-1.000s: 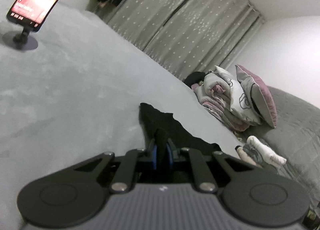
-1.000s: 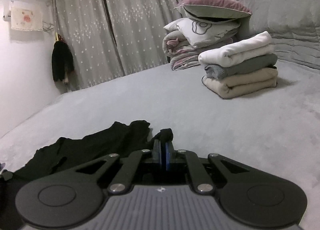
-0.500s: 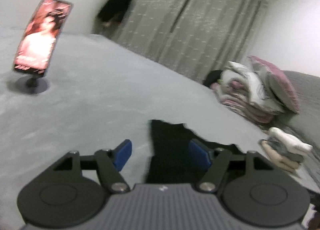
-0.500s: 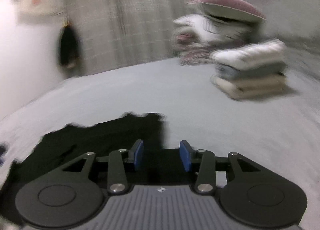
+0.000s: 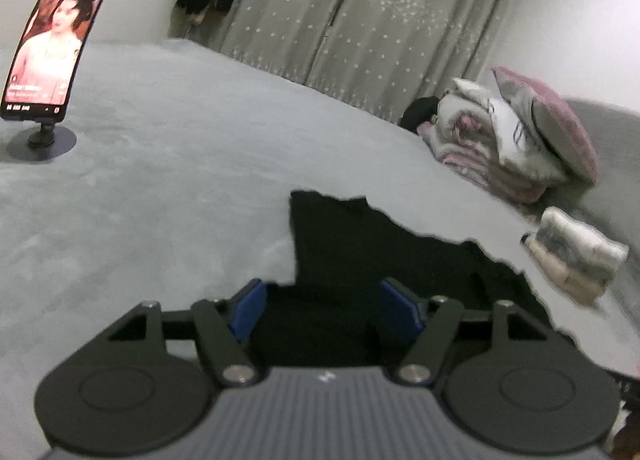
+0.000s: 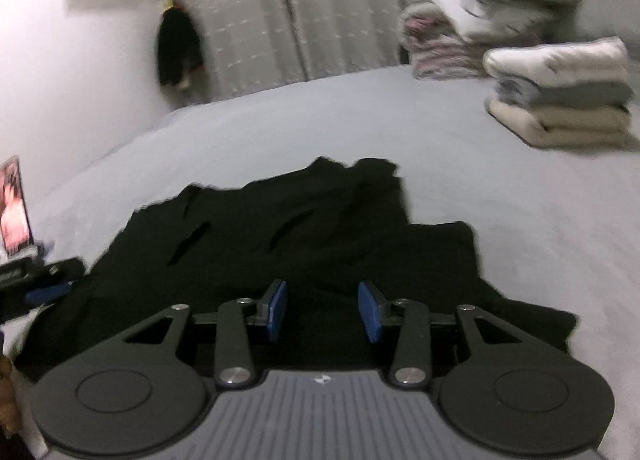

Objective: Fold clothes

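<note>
A black garment lies spread on the grey bed. In the right wrist view the garment has a few creases and a folded edge on its right. My left gripper hovers over the garment's near part. Its jaws are opening, and the blue pads touch no cloth. My right gripper is open above the garment's near edge and holds nothing. The left gripper's blue pad shows at that view's left edge.
A stack of folded clothes sits at the far right of the bed, also visible as the stack. Piled bedding and a pink pillow lie behind it. A phone on a stand is at the left. Grey curtains hang at the back.
Both grippers were shut on bunched black cloth a second ago. They have opened and let go, and the garment now lies flatter on the bed. The left gripper has risen a little.
</note>
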### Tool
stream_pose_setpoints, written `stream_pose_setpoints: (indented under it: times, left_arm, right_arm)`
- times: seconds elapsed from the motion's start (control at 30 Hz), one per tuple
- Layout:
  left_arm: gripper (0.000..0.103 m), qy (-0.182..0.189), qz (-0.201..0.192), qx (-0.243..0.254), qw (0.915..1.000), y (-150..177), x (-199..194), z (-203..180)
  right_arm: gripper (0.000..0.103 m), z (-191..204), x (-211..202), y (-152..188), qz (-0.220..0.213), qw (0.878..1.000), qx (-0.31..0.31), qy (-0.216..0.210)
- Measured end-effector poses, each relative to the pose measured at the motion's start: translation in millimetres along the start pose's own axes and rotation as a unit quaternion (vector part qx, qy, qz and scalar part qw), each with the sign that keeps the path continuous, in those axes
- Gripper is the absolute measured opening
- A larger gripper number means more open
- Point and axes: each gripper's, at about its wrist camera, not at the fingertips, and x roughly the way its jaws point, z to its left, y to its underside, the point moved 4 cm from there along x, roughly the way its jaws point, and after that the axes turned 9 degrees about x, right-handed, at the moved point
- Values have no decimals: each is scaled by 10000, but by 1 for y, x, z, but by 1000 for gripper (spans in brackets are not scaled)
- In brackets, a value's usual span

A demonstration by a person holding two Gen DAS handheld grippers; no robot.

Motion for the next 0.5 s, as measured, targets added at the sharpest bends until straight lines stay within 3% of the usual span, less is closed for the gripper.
stream_pose_setpoints:
  times: [0.2, 0.5]
  left_arm:
    - [76, 275, 646, -58, 9975, -37, 35, 9]
    - [85, 97, 1529, 201, 9880, -74, 100, 6]
  right_arm:
    - [40, 8, 4, -35, 304, 9995, 69, 5]
    - [46, 14, 51, -75, 1384, 9877, -549, 485]
